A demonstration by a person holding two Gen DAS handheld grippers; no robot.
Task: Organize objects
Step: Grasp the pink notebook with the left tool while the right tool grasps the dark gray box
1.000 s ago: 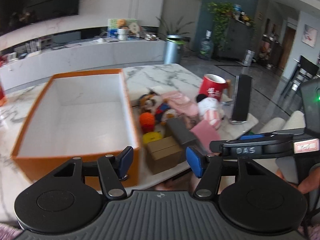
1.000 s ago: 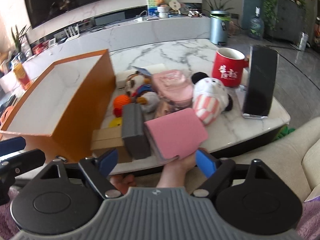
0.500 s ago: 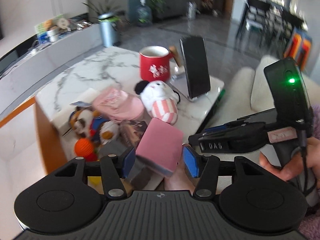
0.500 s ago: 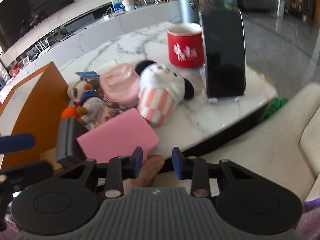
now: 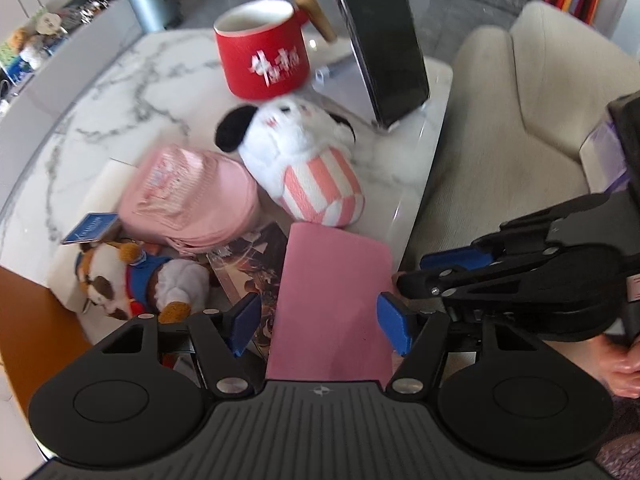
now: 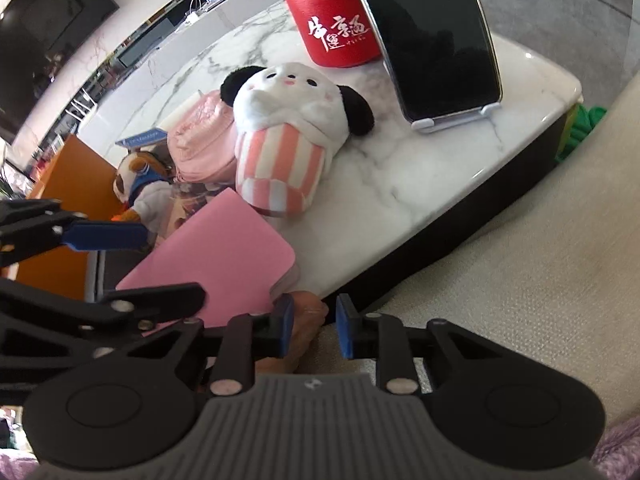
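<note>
A pink notebook [image 5: 332, 300] lies at the near edge of the marble table [image 5: 120, 92], also in the right wrist view [image 6: 216, 256]. My left gripper [image 5: 322, 328] is open, its blue fingers straddling the notebook's near end without touching. My right gripper [image 6: 312, 330] is open with a narrow gap, just right of the notebook's corner, nothing between the pads. It shows in the left wrist view [image 5: 452, 268]. A white plush in a pink striped cup [image 5: 308, 164], a pink pouch [image 5: 192, 196] and a dog plush [image 5: 140, 280] lie beyond.
A red mug [image 5: 264, 56] and a black phone on a stand [image 5: 380, 36] stand at the far end. The orange box [image 6: 64, 176] is at the left. A beige sofa [image 5: 520, 128] lies right of the table. A booklet [image 5: 248, 264] lies under the notebook.
Both grippers moved forward and lower toward the pink notebook. The left fingers now flank it. The right gripper has narrowed and sits by the notebook's right corner.
</note>
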